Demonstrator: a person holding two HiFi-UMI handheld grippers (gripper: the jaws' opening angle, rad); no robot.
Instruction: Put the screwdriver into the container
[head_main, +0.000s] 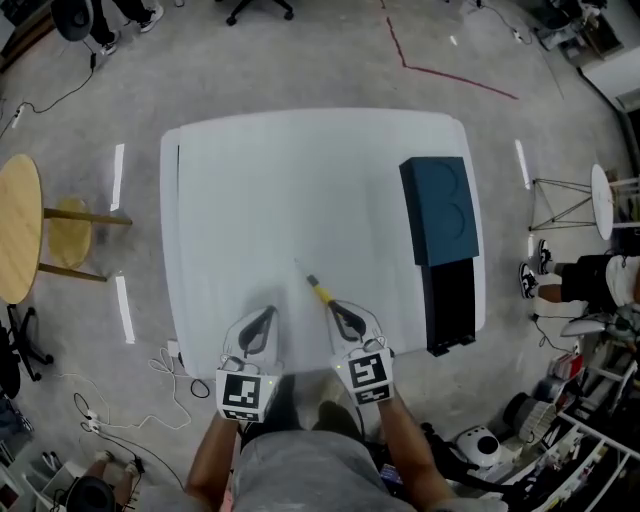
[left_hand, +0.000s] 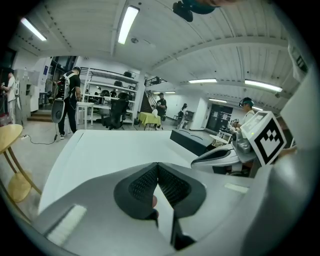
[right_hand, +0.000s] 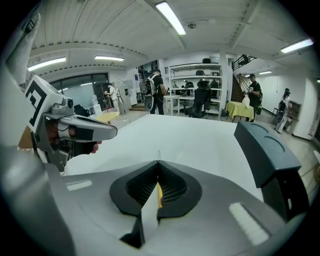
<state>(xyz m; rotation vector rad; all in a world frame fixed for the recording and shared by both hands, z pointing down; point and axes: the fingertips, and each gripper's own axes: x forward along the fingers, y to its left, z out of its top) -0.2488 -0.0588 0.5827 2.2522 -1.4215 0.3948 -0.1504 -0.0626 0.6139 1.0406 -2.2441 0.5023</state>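
Observation:
My right gripper (head_main: 335, 307) is shut on the screwdriver (head_main: 320, 291) low over the near edge of the white table (head_main: 280, 180). The yellow handle sits between the jaws and the thin metal shaft points away toward the table's middle. In the right gripper view the yellow handle (right_hand: 159, 194) shows in the closed jaws, with the shaft tip poking out above them. The dark blue container (head_main: 440, 208) lies at the table's right side, with a black part (head_main: 450, 303) nearer me; it also appears at the right (right_hand: 265, 147). My left gripper (head_main: 268, 314) is shut and empty beside the right one.
A round wooden side table (head_main: 18, 225) and a yellow stool (head_main: 70, 232) stand left of the table. Cables (head_main: 150, 400) trail on the floor at the near left. A tripod stand (head_main: 570, 205) and clutter fill the right. People stand by shelves far behind.

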